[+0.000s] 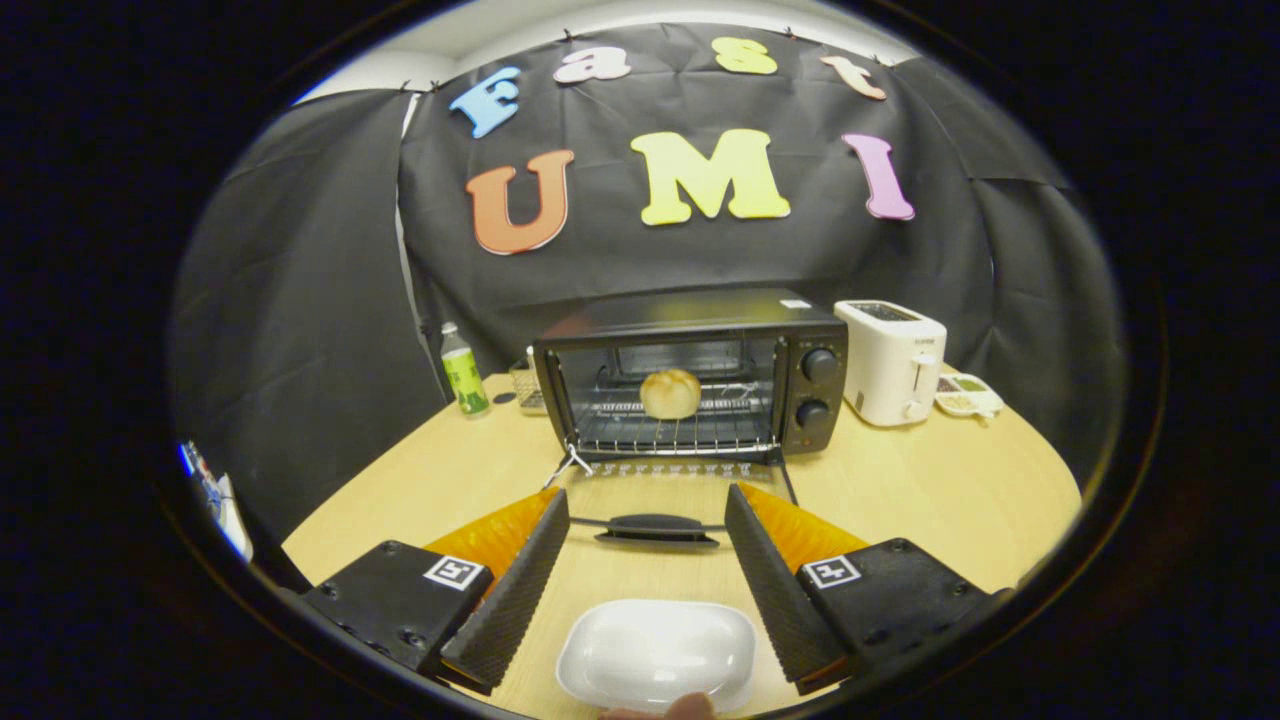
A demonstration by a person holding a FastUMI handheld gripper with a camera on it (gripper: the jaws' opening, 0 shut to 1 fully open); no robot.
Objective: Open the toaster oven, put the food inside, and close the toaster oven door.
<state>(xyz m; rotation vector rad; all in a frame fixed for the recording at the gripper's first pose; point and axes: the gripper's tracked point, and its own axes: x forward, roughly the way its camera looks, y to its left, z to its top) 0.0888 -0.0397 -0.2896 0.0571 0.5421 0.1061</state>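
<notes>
While we hold the gripper [647, 520] back from the toaster oven [690, 370], its fingers [510, 590] are spread wide with nothing in them, so no grip on anything. At 12 o'clock ahead of us the oven sits with its door [660, 500] dropped flat on the wooden table [950, 490], handle reaching in between the fingertips. A round bun [670, 393] is on the rack inside. An empty white dish [655, 655] lies between the fingers close to us, with a fingertip touching its near rim. At about 1 o'clock there's a white toaster [892, 362], and at 11 a green bottle [464, 370].
</notes>
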